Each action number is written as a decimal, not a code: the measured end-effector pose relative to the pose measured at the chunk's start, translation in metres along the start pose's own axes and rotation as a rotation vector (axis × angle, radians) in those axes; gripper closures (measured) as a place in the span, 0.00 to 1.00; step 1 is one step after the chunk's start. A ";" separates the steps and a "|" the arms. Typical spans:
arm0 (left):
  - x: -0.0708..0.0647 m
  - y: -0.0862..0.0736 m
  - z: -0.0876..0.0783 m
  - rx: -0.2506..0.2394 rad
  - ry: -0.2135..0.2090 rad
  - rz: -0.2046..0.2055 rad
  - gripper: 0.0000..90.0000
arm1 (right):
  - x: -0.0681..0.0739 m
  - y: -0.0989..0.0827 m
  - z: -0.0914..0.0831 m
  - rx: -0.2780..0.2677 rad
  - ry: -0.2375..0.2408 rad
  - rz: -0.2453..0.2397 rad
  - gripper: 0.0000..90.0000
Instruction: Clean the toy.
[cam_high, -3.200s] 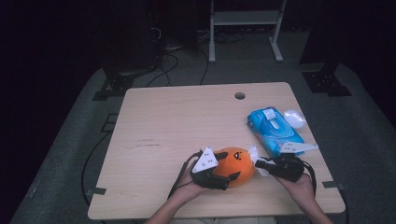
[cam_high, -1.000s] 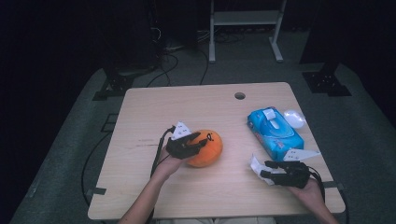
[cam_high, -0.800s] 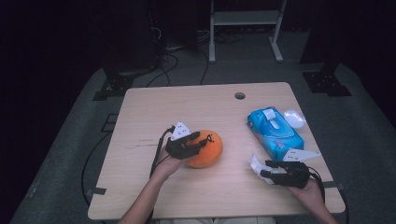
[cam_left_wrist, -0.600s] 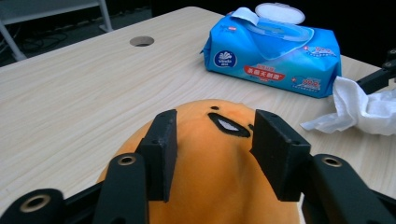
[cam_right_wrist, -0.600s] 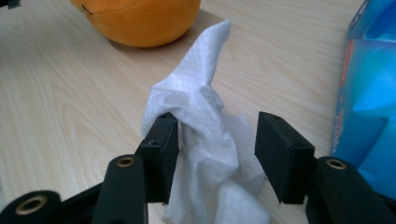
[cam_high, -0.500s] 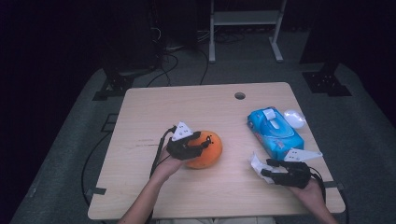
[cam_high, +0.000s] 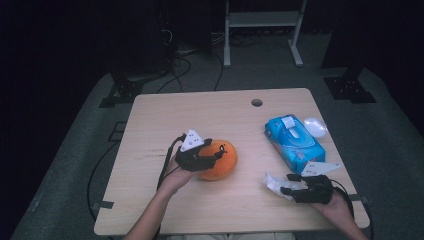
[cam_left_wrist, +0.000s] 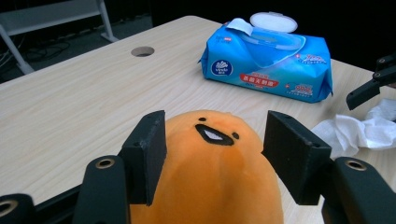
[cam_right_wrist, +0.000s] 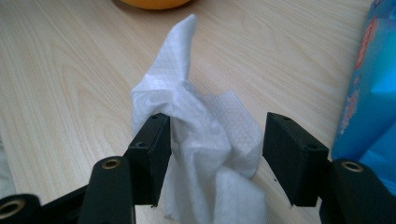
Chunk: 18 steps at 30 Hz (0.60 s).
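Near the table's front edge (cam_high: 235, 225), on the person's right, the right gripper (cam_high: 286, 184) lies low over a crumpled white wet wipe (cam_high: 276, 183). Its jaws have just been opening; in the right gripper view the wipe (cam_right_wrist: 205, 140) bunches between them, brushing the left pad while the right pad stands clear, so it looks let go rather than pinched. Lifting this gripper straight up before drawing back should leave the wipe where it lies instead of dragging it, since damp tissue may cling to a pad.

Farther in, at mid-table, the left gripper (cam_high: 216, 155) straddles an orange plush toy with a small drawn face (cam_high: 220, 161). Its jaws too have just been opening, and in the left gripper view the pads (cam_left_wrist: 148, 154) stand apart on either side of the plush (cam_left_wrist: 210, 172) with a visible gap. The step in hand seems to be releasing the toy after setting it down; backing off along the jaws' own line should keep from nudging or rolling the round body.

Beyond and to the right lies the blue pack of wet wipes (cam_high: 294, 142), its white lid (cam_high: 316, 126) flipped open. Bare wood lies to the toy's left and toward the far edge with its cable hole (cam_high: 257, 102); the tightest spot is between wipe, pack and the right edge.
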<state>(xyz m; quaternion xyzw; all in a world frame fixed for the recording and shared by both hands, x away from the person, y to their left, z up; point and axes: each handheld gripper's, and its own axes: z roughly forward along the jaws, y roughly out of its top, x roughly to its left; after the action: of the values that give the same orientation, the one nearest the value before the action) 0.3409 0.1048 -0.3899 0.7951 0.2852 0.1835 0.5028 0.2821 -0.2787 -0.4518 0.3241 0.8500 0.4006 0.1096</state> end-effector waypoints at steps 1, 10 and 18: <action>0.000 0.000 -0.001 -0.001 0.001 0.000 0.42 | 0.000 -0.001 -0.002 0.000 0.001 -0.003 0.45; 0.003 -0.003 -0.008 -0.011 0.009 -0.014 0.39 | -0.002 -0.008 -0.016 -0.033 -0.020 0.016 0.47; 0.013 -0.012 -0.027 -0.012 0.040 -0.036 0.37 | -0.004 -0.010 -0.024 -0.073 -0.003 0.048 0.46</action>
<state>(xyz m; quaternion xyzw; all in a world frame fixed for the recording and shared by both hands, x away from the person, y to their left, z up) 0.3323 0.1360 -0.3887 0.7830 0.3085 0.1922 0.5048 0.2701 -0.3005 -0.4440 0.3407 0.8267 0.4333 0.1129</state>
